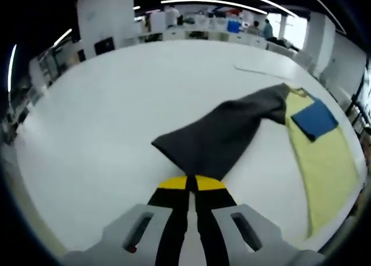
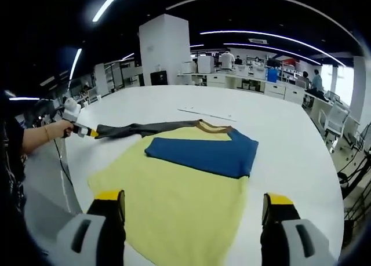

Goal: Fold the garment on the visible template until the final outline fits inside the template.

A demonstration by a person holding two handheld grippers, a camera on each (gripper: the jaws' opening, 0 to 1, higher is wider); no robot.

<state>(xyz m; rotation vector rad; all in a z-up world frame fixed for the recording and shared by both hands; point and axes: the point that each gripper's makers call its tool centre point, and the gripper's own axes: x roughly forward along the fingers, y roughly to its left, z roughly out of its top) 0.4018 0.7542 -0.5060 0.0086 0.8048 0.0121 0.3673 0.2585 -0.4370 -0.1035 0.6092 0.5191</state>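
your left tool [image 1: 192, 183] pinches the dark sleeve [image 1: 223, 133], stretched off the yellow garment [image 2: 174, 202]; your right tool [image 2: 194, 211] hovers spread above it.

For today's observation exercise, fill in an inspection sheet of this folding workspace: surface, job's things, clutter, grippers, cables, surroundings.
Surface: large white table, mostly bare.
Job's things: yellow garment lies flat; blue sleeve folded across it; dark sleeve pulled out sideways, off the yellow part. Template: cannot tell.
Clutter: a thin light strip on the table beyond the garment.
Grippers: left gripper shut on the dark sleeve's end; right gripper open above the garment's near edge.
Cables: a dark cable hangs below the person's hand.
Surroundings: white pillar, desks, people in the background.
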